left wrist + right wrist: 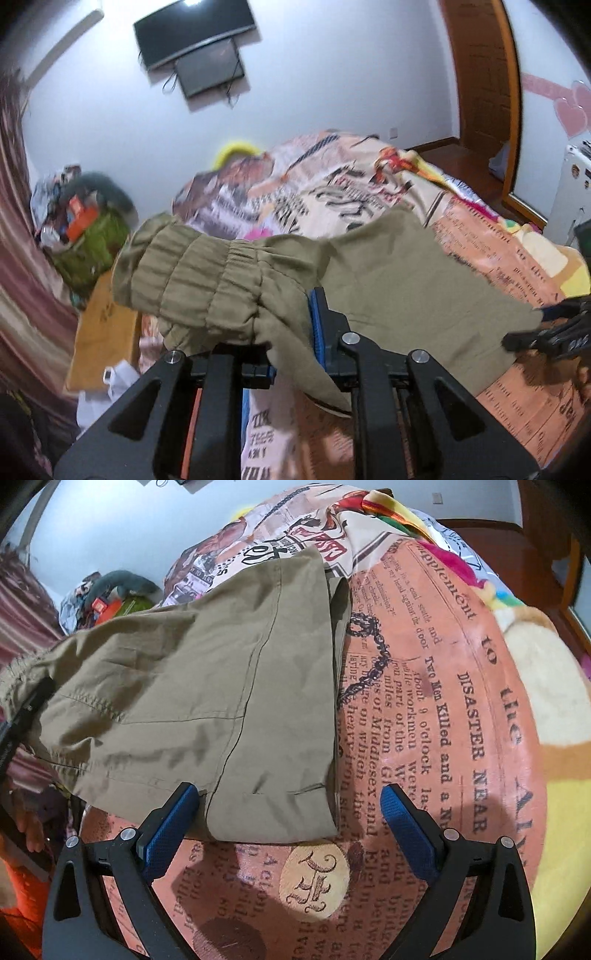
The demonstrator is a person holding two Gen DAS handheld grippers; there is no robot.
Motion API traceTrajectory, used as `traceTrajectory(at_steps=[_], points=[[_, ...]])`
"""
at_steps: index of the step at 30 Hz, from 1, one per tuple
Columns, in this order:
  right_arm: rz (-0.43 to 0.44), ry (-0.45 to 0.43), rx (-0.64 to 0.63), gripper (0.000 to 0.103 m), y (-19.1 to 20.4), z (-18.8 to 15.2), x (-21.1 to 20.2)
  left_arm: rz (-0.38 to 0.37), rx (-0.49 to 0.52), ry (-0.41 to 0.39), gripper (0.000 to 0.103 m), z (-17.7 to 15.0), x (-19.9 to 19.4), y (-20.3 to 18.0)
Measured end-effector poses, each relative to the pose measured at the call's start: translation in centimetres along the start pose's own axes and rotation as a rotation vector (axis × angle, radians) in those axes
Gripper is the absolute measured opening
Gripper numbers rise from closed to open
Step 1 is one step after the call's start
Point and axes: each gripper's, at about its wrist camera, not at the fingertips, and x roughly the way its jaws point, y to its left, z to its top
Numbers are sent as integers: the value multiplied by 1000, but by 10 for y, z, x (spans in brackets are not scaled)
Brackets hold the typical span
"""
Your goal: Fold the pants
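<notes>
The olive-khaki pants point(207, 686) lie folded on the bed, their right edge straight. My left gripper point(291, 354) is shut on the pants point(280, 295) near the gathered elastic waistband point(192, 273) and lifts that end above the bed. My right gripper point(288, 819) is open, its blue pads point(406, 830) standing either side of the pants' near corner, low over the bed. It also shows at the right edge of the left wrist view point(554, 332). The left gripper appears at the left edge of the right wrist view point(22, 716).
The bed is covered by a newspaper-print blanket point(424, 701) with a colourful blanket point(535, 664) at its right. A pile of clutter point(81, 221) and a curtain point(22, 258) are at the left. Two screens point(195, 48) hang on the wall; a wooden door point(484, 74) is right.
</notes>
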Motion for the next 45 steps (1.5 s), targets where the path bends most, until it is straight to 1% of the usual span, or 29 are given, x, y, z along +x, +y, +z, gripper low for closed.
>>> traceTrajectory(at_steps=[4, 9, 11, 13, 19, 22, 25, 27, 30, 32, 33, 35, 37, 38, 39, 40, 44, 45], points=[[6, -12, -11, 98, 0, -2, -1, -29, 40, -44, 13, 20, -5, -21], [16, -28, -21, 98, 0, -5, -3, -102, 101, -48, 12, 33, -4, -51], [24, -29, -22, 98, 0, -5, -3, -164, 114, -10, 12, 37, 2, -63], [29, -29, -18, 98, 0, -5, -3, -239, 103, 53, 12, 38, 12, -72], [34, -37, -21, 98, 1, -7, -4, -370, 71, 166, 12, 34, 32, -87], [36, -39, -21, 98, 1, -7, -5, -404, 59, 206, 12, 30, 37, -92], [35, -41, -21, 98, 1, -7, -5, -410, 88, 216, 12, 28, 36, -101], [35, -41, -21, 98, 1, -7, -5, -412, 96, 223, 12, 27, 35, -101], [31, -44, -23, 98, 2, -7, -5, -433, 73, 250, 13, 27, 38, -96], [27, -47, -25, 98, 3, -7, -6, -451, 55, 264, 17, 27, 39, -93], [26, -47, -25, 98, 3, -8, -6, -464, 44, 271, 21, 27, 40, -91], [22, -48, -26, 98, 4, -8, -7, -504, 21, 276, 38, 28, 38, -88], [18, -49, -24, 97, 4, -8, -7, -535, -18, 254, 80, 31, 33, -80], [14, -50, -23, 97, 4, -8, -7, -532, -35, 232, 85, 33, 30, -77], [10, -51, -21, 97, 4, -8, -7, -526, -52, 199, 86, 35, 25, -71], [8, -50, -18, 97, 4, -7, -8, -512, -61, 183, 87, 37, 23, -67], [8, -50, -17, 97, 4, -7, -8, -462, -92, 181, 87, 46, 30, -52], [4, -50, -18, 97, 4, -7, -8, -438, -99, 183, 87, 47, 35, -47]])
